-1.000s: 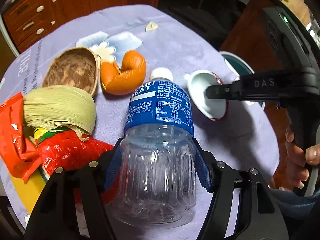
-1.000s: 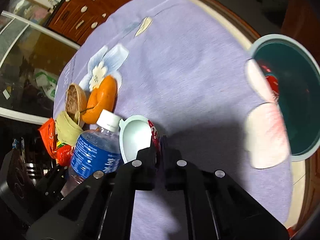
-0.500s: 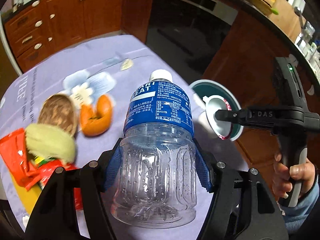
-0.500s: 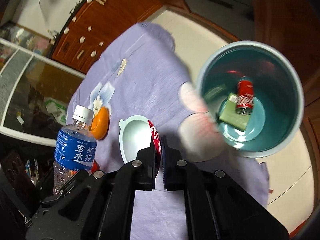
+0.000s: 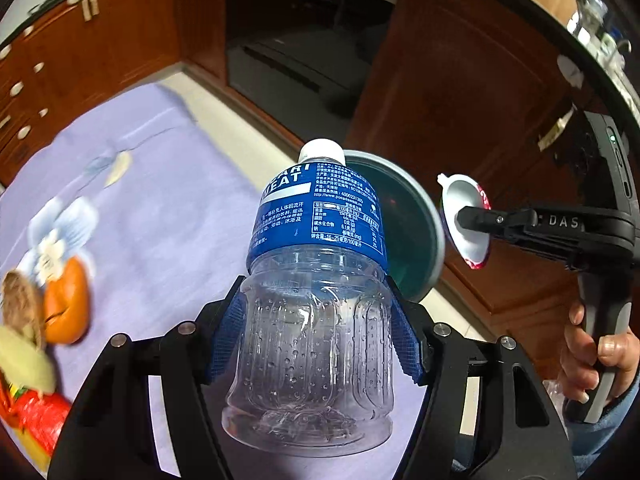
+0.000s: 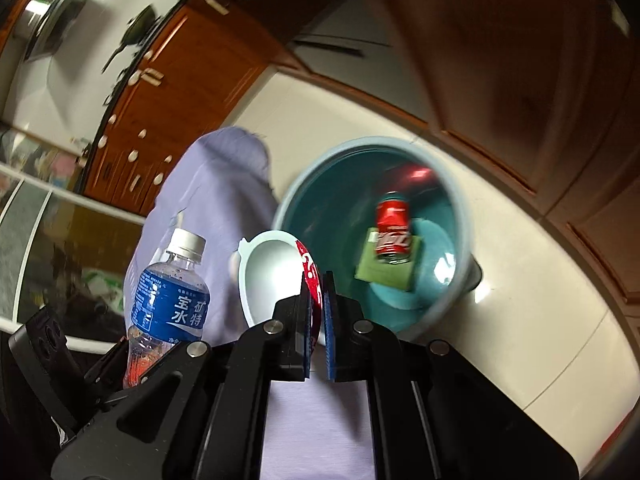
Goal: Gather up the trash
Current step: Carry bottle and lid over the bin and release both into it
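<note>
My left gripper (image 5: 316,336) is shut on an empty clear plastic bottle (image 5: 316,300) with a blue label and white cap, held in the air; the bottle also shows in the right wrist view (image 6: 168,304). My right gripper (image 6: 318,312) is shut on the rim of a white plastic cup with a red wrapper (image 6: 272,276), seen also in the left wrist view (image 5: 466,216). Both are held near a teal trash bin (image 6: 460,216) on the floor, which holds a red can (image 6: 394,226) and a green carton (image 6: 374,274). The bin rim (image 5: 434,224) shows behind the bottle.
A table with a purple cloth (image 5: 160,220) lies below and left, carrying an orange peel (image 5: 66,300), a brown husk (image 5: 20,304) and red wrappers (image 5: 36,420). Wooden cabinets (image 5: 460,80) stand behind the bin. Cream floor (image 6: 520,280) surrounds it.
Both grippers have lifted off the table and swung right with the bottle and the cup. The bin is now closer and more central in the right wrist view.
</note>
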{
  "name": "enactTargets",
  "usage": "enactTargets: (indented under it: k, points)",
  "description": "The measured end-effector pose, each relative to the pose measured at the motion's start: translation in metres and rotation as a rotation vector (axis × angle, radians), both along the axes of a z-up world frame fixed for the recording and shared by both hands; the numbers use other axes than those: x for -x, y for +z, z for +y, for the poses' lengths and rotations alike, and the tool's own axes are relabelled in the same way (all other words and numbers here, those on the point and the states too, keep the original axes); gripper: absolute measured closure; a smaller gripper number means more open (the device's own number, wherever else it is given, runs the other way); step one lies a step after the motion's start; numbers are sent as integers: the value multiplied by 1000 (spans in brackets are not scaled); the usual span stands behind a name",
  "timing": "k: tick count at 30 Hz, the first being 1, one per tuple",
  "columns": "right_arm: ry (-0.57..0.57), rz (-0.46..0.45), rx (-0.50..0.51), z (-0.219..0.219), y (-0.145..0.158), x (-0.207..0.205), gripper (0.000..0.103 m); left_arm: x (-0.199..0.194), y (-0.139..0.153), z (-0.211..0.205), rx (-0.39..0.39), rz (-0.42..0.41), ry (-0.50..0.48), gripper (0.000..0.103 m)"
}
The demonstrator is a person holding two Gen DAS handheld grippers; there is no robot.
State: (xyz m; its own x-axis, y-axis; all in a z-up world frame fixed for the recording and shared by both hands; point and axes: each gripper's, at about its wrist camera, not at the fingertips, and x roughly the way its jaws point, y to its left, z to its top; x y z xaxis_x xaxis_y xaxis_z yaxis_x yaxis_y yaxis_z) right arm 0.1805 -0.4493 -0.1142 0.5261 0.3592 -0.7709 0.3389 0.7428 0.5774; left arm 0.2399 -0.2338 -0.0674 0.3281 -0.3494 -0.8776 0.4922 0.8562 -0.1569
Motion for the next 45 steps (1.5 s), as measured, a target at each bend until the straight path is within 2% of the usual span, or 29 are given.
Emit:
enactTargets:
  k: [7, 12, 15, 26, 28, 32, 34, 35, 37, 38, 41, 42, 45]
  points:
    - [-54, 40, -3, -40, -16, 2, 98, -19, -23, -54, -19, 47, -60, 36]
    - [-69, 66, -3, -52, -26, 2, 98, -35, -45, -74, -35, 92, -73, 36]
    - [-70, 77, -4, -57, -30, 0, 98, -40, -50, -82, -45, 95, -71, 32]
    - [-35, 96, 1, -43, -39, -17, 98, -45, -48, -58, -37, 96, -19, 24]
    - [-27, 104, -2, -38, -42, -21, 98, -43, -44, -51, -38, 83, -4, 16]
    - [-6, 124, 2, -28, -47, -27, 97, -35, -37, -37, -23, 66, 19, 9]
    - [4, 132, 7, -22, -48, -30, 93, -35, -35, -31, -15, 62, 32, 7]
    - [4, 135, 6, -20, -49, -30, 87, -33, -34, -28, -14, 60, 35, 7]
    - [7, 133, 22, -16, -47, -31, 67, -32, -34, -21, -13, 64, 44, 5]
    - [3, 129, 34, -15, -45, -31, 50, -32, -34, -20, -10, 65, 48, 5]
    - [-5, 118, 69, -11, -39, -29, 42, -32, -33, -13, -1, 72, 58, 5]
    - [-6, 119, 67, -10, -37, -29, 34, -29, -31, -13, 2, 75, 60, 5]
    - [-18, 121, 66, -8, -34, -28, 25, -28, -29, -7, 12, 70, 67, 5]
